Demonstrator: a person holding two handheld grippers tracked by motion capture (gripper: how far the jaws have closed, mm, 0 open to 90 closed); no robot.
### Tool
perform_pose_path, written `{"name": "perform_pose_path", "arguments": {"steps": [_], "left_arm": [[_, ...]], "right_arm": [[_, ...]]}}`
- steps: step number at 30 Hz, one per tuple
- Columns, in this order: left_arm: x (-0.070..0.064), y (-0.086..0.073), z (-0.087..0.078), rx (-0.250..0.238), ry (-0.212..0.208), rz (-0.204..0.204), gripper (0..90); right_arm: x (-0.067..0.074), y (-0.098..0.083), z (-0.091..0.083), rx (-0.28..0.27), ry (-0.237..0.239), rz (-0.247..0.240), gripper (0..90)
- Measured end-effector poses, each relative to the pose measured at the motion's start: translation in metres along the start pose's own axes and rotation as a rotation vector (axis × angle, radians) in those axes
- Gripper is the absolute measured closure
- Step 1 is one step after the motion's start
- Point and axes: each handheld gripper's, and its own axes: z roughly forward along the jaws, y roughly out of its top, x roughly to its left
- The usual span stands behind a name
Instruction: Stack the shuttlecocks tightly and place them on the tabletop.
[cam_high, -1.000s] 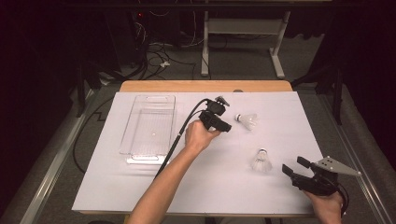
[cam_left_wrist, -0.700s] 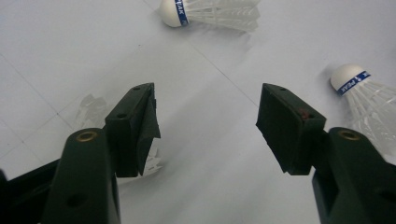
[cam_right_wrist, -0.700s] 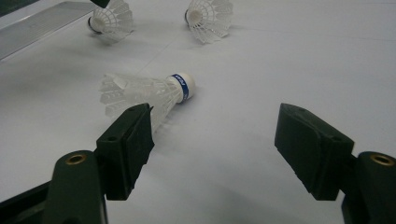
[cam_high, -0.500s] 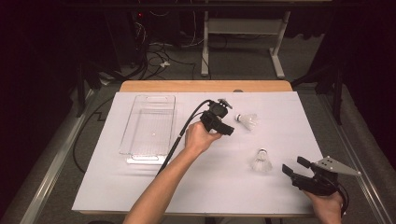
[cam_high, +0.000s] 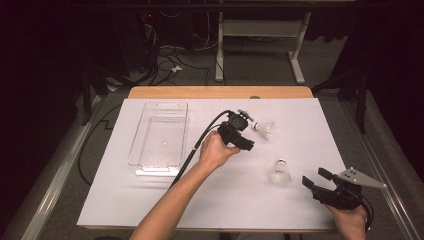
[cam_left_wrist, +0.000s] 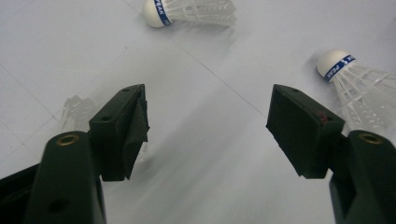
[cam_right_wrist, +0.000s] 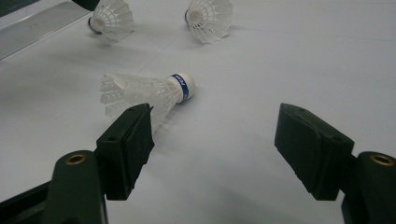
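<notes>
Two grippers work a white sheet (cam_high: 150, 200) over a wooden table (cam_high: 220, 92) in a dark, cable-strewn room, a clear tray (cam_high: 160, 134) at left. Left gripper (cam_high: 246, 131), jaws just spread and empty, hovers beside the far shuttlecock (cam_high: 265, 129); it should likely straddle the cork squarely before closing. Right gripper (cam_high: 314, 179), jaws wide and empty, waits near the second shuttlecock (cam_high: 280, 172).
</notes>
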Motion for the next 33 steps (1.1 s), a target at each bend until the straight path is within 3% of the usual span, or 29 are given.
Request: {"name": "perform_pose_path", "arguments": {"steps": [25, 33], "left_arm": [[-0.008, -0.021, 0.001, 0.008, -0.059, -0.009, 26.8], [-0.012, -0.023, 0.002, 0.016, -0.067, 0.008, 27.8]], "right_arm": [[0.0, 0.0, 0.001, 0.003, -0.004, -0.003, 28.4], [0.0, 0.0, 0.001, 0.004, -0.004, -0.003, 28.4]]}}
